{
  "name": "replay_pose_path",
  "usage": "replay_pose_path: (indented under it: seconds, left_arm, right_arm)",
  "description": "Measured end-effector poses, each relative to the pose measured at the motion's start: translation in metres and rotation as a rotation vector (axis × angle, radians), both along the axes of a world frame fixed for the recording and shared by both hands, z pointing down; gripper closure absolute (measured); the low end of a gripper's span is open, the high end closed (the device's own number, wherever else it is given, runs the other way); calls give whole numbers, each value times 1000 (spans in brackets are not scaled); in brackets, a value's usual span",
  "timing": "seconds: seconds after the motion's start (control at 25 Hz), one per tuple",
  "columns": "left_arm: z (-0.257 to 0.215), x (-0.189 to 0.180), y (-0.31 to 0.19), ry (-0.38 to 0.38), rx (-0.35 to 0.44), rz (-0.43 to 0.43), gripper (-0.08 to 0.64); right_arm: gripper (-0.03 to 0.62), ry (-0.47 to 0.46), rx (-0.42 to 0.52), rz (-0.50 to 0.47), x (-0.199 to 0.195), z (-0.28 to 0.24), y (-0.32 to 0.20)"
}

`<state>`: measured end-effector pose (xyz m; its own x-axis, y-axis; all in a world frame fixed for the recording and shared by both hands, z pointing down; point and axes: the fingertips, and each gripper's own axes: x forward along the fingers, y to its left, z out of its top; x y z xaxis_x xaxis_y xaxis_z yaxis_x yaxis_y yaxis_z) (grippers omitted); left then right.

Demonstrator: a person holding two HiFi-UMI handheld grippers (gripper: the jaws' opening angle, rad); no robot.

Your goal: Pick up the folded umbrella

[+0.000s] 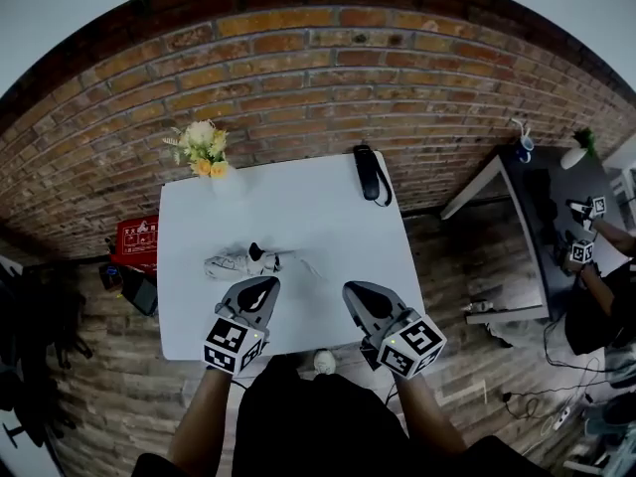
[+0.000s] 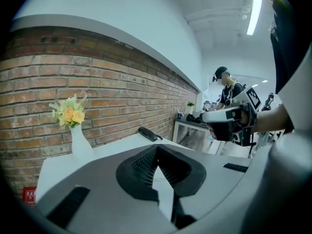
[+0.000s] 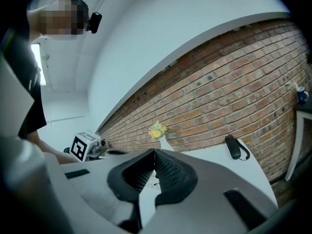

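A white patterned folded umbrella (image 1: 241, 263) with a black handle end lies on the white table (image 1: 328, 237), left of the middle, with a thin strap trailing to its right. My left gripper (image 1: 260, 284) hovers just in front of it, jaws closed to a point with nothing between them (image 2: 156, 148). My right gripper (image 1: 355, 289) sits further right over the table's front part, also shut and empty (image 3: 155, 151). The umbrella is hidden behind the jaws in the left gripper view. A black oblong object (image 1: 370, 174) with a loop cord lies at the table's back right edge.
A white vase of yellow flowers (image 1: 206, 153) stands at the back left corner. The brick wall (image 1: 328, 78) runs behind the table. A red box (image 1: 137, 240) sits on the floor at left. At right is a dark table (image 1: 542, 207) where another person holds grippers.
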<state>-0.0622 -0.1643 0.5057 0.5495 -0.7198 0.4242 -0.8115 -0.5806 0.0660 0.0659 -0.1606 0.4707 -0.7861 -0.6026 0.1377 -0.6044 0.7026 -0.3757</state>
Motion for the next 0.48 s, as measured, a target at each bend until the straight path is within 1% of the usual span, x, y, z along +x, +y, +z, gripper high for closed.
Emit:
replay_pose_path:
  seconds: [0.12, 0.48]
  left_arm:
    - [14, 1, -8, -30, -17, 55, 548]
    - [61, 15, -26, -160, -58, 226, 547]
  right_arm:
    - [572, 19, -4, 40, -1, 1, -1]
    - [572, 59, -41, 148, -3, 17, 2]
